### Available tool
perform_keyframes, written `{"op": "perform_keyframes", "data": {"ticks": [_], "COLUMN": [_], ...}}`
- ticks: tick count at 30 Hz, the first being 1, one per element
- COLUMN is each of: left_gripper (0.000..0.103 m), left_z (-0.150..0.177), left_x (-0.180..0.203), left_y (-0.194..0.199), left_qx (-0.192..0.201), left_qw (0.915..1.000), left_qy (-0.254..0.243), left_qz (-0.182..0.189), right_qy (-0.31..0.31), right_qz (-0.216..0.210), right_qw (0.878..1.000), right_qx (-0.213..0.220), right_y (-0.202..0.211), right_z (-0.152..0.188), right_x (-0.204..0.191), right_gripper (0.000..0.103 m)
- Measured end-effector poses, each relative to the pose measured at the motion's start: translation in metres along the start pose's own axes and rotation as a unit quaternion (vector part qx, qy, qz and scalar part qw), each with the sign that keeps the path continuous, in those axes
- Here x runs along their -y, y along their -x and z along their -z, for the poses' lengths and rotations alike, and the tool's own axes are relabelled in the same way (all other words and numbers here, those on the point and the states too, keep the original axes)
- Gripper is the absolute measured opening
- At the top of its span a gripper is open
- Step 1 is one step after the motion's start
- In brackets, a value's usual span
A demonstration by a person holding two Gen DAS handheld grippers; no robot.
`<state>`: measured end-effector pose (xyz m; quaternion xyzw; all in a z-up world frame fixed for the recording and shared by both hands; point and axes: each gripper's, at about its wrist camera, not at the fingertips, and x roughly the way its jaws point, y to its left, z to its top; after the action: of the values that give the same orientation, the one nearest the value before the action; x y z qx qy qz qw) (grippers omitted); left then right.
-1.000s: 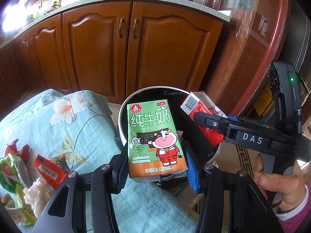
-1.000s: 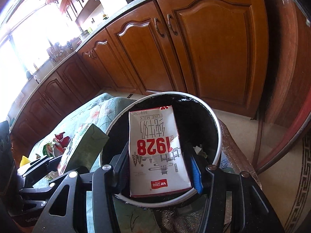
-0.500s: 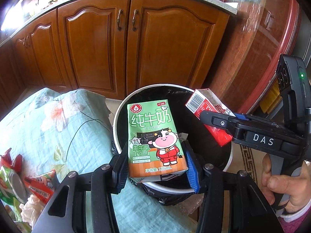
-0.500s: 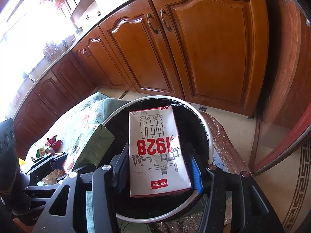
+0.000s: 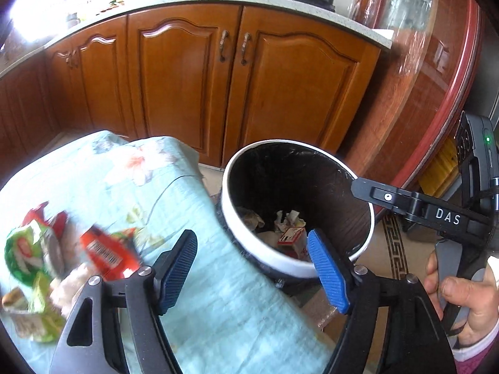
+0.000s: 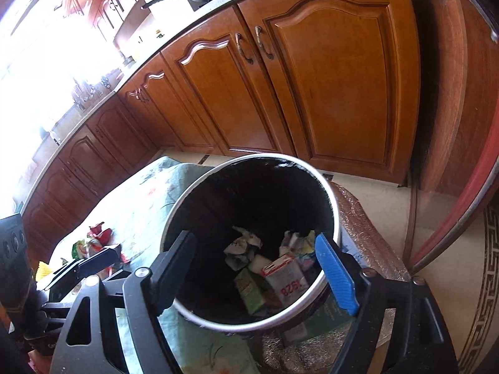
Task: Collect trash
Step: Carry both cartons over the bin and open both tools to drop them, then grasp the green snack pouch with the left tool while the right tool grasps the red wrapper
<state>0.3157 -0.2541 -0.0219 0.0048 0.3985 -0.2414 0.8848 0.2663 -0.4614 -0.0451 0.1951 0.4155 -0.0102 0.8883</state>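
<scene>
A round bin with a white rim and black liner stands beside the table. Inside it lie the white and red "1928" milk carton, the green milk carton and crumpled paper. My right gripper hangs over the bin, its jaws opening with nothing between them. My left gripper is above the table edge beside the bin, jaws opening and empty too. A blurred heap of wrappers lies on the light blue floral cloth at the left.
Brown wooden cabinets with a stone counter run behind the bin. A red-rimmed glass panel stands at the right. A person's hand holds the right gripper's handle. Tiled floor with a patterned border lies to the right.
Both grippers have opened and both cartons have dropped into the bin. The left gripper has swung left, away from over the bin toward the table.
</scene>
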Motion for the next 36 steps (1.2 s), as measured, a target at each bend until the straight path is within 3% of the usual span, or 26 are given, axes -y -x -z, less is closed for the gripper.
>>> {"op": "perform_keyframes", "data": {"ticks": [3,7,20,31,36], "left_gripper": [0.078,0.079,0.079,0.079,0.079], "left_z": [0.018,0.043,0.111,0.139,0.142], "left_x": [-0.009,-0.019,-0.076,-0.124,-0.142], "left_y": [0.019,0.039,0.112,0.151,0.158], "left_qx": [0.012,0.018,0.012,0.009,0.009], "left_qw": [0.9999,0.9993,0.9929,0.9828,0.9792], "left_qy": [0.007,0.010,0.092,0.151,0.168], "left_qz": [-0.010,-0.032,-0.074,-0.106,-0.113], "right_qy": [-0.004,-0.005,0.015,0.045,0.067], "right_qz": [-0.009,-0.030,-0.083,-0.113,-0.119], "right_qw": [1.000,1.000,0.996,0.991,0.990], "right_qx": [0.001,0.005,-0.007,-0.049,-0.046], "right_y": [0.006,0.012,0.022,-0.004,-0.013], "right_z": [0.011,0.028,0.084,0.116,0.117], "right_x": [-0.011,-0.028,-0.094,-0.143,-0.160], "right_gripper": [0.093,0.094,0.097,0.097,0.097]}}
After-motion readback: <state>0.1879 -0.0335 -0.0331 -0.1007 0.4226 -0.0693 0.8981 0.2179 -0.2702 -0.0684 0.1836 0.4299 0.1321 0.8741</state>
